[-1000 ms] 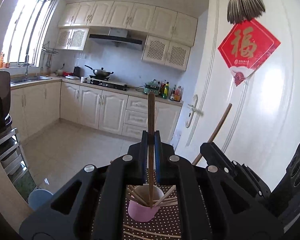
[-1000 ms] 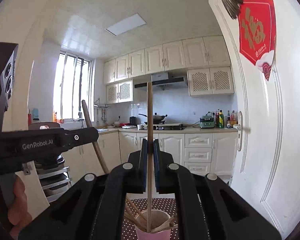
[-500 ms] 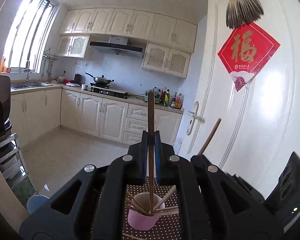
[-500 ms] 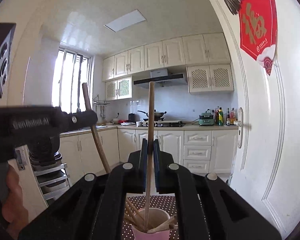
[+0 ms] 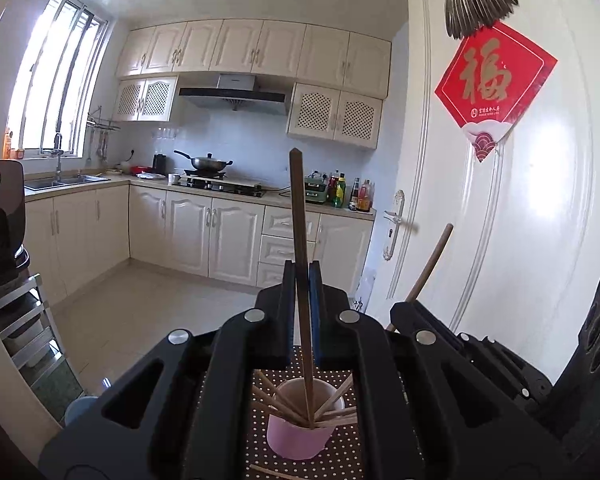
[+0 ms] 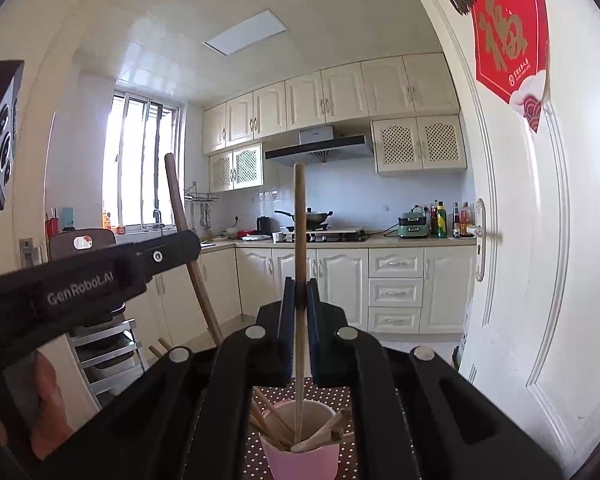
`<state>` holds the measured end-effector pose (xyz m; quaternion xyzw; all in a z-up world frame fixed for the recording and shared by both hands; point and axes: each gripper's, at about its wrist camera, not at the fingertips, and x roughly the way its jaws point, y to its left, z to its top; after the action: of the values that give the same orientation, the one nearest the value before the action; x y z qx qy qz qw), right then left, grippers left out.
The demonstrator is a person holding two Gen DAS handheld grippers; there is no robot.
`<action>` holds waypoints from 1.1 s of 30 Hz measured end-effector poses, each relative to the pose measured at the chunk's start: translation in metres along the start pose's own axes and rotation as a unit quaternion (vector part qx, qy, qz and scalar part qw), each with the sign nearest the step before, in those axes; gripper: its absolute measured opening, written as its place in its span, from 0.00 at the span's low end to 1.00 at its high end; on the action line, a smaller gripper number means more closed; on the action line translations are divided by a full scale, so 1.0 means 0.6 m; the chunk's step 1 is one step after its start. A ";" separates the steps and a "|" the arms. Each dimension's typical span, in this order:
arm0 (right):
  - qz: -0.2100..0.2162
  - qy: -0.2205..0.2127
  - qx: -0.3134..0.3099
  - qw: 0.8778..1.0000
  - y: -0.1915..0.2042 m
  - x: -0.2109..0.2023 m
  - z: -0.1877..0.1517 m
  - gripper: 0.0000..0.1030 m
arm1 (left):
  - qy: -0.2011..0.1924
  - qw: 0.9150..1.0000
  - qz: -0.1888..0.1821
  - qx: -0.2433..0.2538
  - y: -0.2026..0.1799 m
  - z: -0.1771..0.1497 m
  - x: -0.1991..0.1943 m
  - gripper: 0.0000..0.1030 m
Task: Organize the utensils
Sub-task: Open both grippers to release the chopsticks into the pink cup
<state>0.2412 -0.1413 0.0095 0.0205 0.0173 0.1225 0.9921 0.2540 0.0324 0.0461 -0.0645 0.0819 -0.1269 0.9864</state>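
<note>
The left hand-held gripper (image 5: 302, 280) is clamped on a dark chopstick (image 5: 299, 216) held upright, its lower tip already inside the pink cup (image 5: 300, 438) on the dotted table (image 5: 340, 462). The right hand-held gripper (image 6: 299, 296) likewise pinches a pale chopstick (image 6: 299, 220) over the same cup. To finish well, I would keep each stick near vertical, lower until the tip is well among the others, then release one at a time so that neither tips the cup.

pink cup (image 5: 296, 440) on a brown white-dotted cloth (image 5: 340, 460), cream cabinets (image 5: 216, 236)
</note>
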 end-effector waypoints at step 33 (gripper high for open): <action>0.006 0.051 0.041 0.998 -0.010 -0.011 -0.008 0.07 | 0.066 0.998 0.003 -0.009 0.009 -0.037 -0.009 0.61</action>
<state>0.2360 -0.1485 0.0045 0.0548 0.0723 0.1289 0.9875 0.2462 0.0369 0.0246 -0.0650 0.1481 -0.1270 0.9786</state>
